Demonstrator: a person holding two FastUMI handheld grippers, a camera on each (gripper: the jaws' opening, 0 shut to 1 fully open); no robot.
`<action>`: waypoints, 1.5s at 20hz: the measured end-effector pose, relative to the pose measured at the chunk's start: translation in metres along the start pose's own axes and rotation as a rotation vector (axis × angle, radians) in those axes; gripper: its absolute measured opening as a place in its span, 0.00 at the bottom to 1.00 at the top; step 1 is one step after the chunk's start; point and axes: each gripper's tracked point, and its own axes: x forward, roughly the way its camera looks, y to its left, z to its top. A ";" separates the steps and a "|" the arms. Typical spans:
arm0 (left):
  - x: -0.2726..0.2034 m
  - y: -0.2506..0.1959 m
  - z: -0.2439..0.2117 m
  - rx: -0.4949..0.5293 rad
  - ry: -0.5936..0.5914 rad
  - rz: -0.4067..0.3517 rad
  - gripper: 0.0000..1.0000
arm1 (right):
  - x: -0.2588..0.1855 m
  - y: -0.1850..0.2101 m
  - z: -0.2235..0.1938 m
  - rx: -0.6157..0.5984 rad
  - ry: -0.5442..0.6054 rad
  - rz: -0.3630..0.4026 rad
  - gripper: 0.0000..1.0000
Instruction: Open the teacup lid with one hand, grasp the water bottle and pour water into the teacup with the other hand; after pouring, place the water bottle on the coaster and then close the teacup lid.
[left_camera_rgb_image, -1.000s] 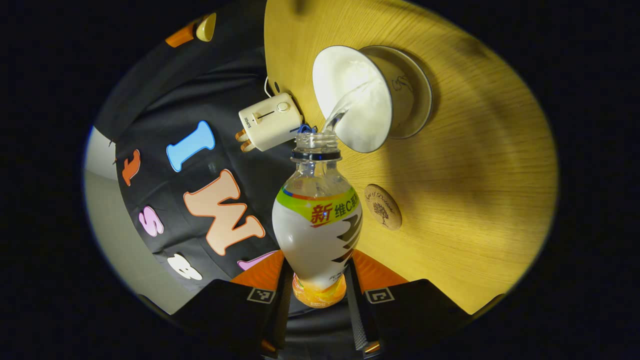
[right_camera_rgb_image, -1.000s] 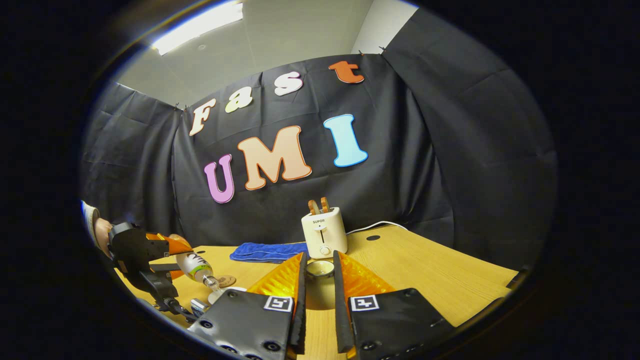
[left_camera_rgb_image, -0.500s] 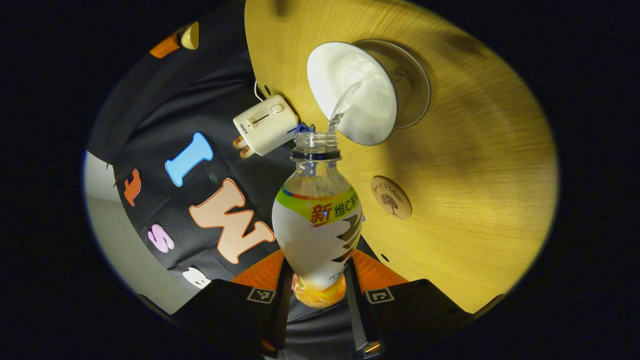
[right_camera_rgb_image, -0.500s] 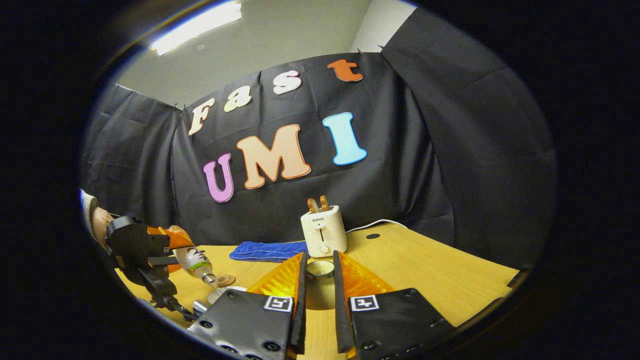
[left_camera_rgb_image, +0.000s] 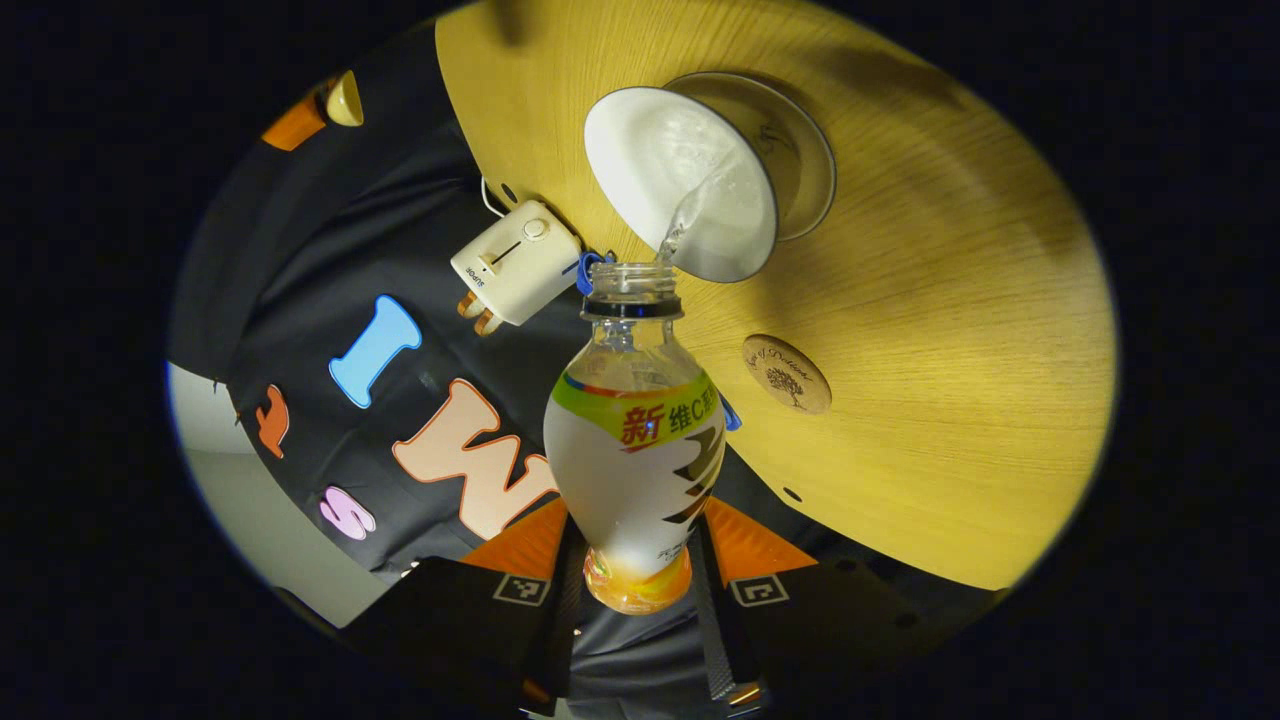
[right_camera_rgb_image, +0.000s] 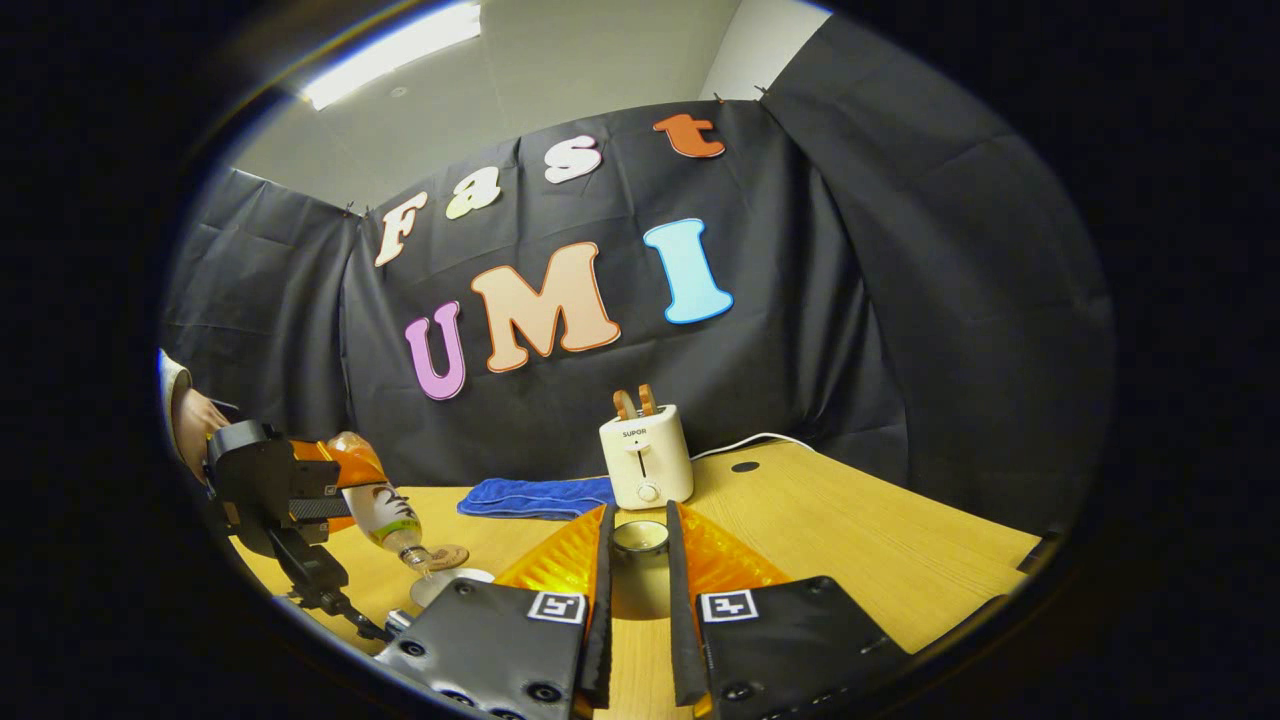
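You've tipped the water bottle (left_camera_rgb_image: 634, 440) steeper — left gripper (left_camera_rgb_image: 640, 590) pinching it, water still entering the teacup (left_camera_rgb_image: 690, 185); right gripper (right_camera_rgb_image: 638, 560) pinches the lid (right_camera_rgb_image: 640, 538).

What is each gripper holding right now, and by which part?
The left gripper clamps the water bottle at its base end. The right gripper holds the teacup lid between its fingers, across its rim.

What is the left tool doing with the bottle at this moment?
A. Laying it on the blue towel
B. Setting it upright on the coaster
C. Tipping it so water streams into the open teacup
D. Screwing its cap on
C: the bottle, gripped by the left tool, sends water into the teacup.
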 end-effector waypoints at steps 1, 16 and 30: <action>-0.001 0.001 -0.001 0.006 0.003 -0.003 0.50 | 0.001 0.000 -0.001 0.001 0.000 0.000 0.27; 0.004 -0.009 -0.003 -0.100 -0.033 -0.047 0.50 | 0.003 0.004 -0.008 0.000 0.020 0.013 0.25; -0.001 -0.049 0.041 -0.807 -0.264 -0.196 0.50 | 0.004 0.034 -0.027 -0.012 0.056 0.064 0.27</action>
